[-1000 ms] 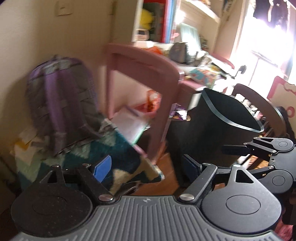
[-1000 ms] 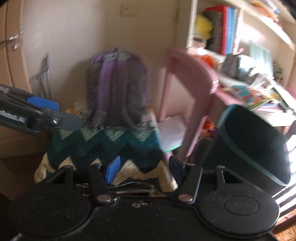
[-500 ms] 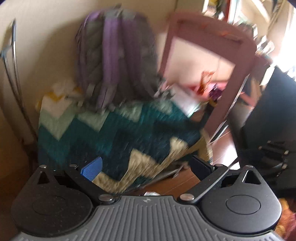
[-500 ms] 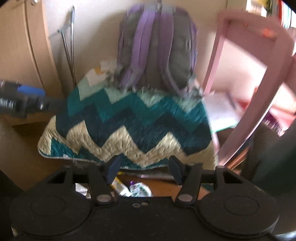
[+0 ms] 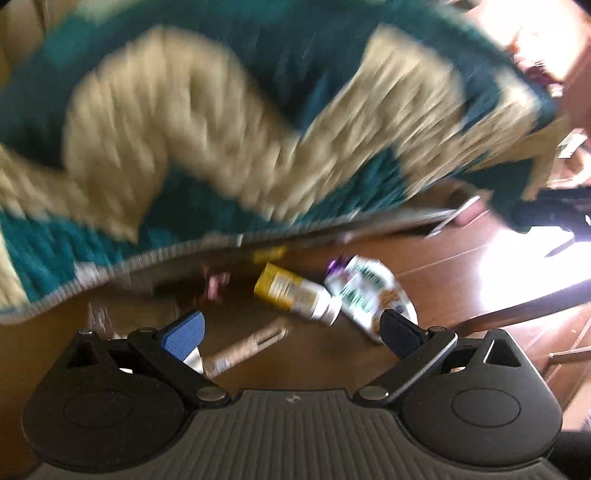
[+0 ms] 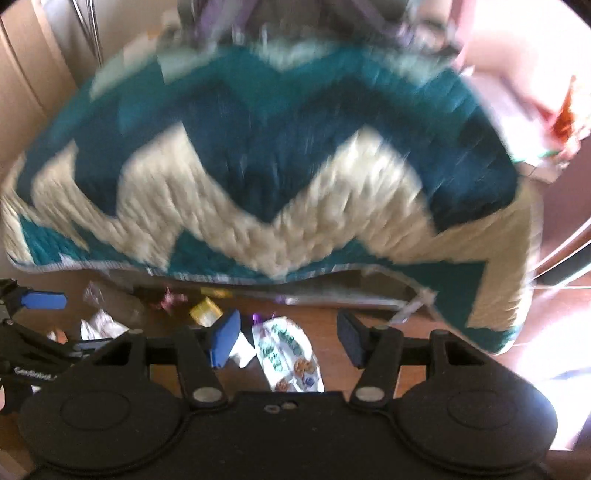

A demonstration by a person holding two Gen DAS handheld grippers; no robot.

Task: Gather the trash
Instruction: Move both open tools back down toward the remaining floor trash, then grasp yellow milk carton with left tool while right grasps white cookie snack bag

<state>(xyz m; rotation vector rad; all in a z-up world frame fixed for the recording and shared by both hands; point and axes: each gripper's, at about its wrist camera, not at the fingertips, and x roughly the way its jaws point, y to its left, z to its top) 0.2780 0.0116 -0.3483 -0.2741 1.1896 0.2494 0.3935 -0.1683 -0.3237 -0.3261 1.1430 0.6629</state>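
Observation:
Trash lies on the wooden floor below a hanging quilt. A yellow-and-white bottle [image 5: 295,297] lies on its side beside a white snack wrapper [image 5: 365,291]; a paper tube [image 5: 247,347] lies nearer. My left gripper [image 5: 291,330] is open and empty just above them. In the right wrist view the snack wrapper [image 6: 290,356] lies between the fingers of my open, empty right gripper [image 6: 288,338], with the bottle [image 6: 207,312] and crumpled white paper [image 6: 101,325] to the left. The left gripper [image 6: 33,332] shows at the left edge.
A teal and cream zigzag quilt [image 6: 277,166] hangs over the floor behind the trash. A small pink scrap [image 5: 216,284] lies under its edge. A purple backpack [image 6: 258,18] sits above the quilt. Bright sunlight washes out the floor at right.
Both grippers have tilted down from the backpack and pink chair toward the floor and moved closer, bringing the trash under the quilt's edge into view. Both stay open.

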